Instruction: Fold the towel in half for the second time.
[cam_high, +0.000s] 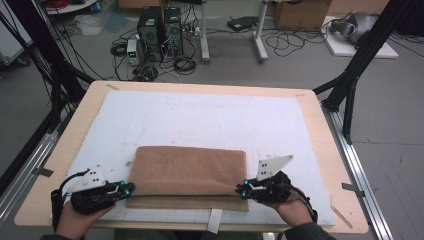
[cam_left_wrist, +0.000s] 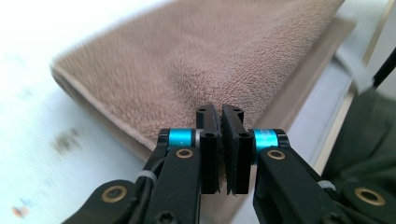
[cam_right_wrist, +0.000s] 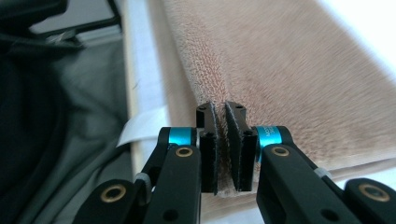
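The high view shows the whole counter (cam_high: 320, 150) with its white mat (cam_high: 200, 120); the floor beyond carries computer towers (cam_high: 160, 32) and cables. The folded brown towel (cam_high: 187, 175) lies on the near half of the mat, long axis running left to right, with a lower layer protruding along the near edge. The left tool (cam_high: 131, 189) grips the towel's near left corner; the right tool (cam_high: 240, 190) grips the near right corner. Each gripper view shows the pile texture and the jaws nearly closed, pinching a fold of cloth (cam_left_wrist: 220, 140) (cam_right_wrist: 221, 154). The cloth between the pads is largely hidden. The towel's far end is cut off in both gripper views.
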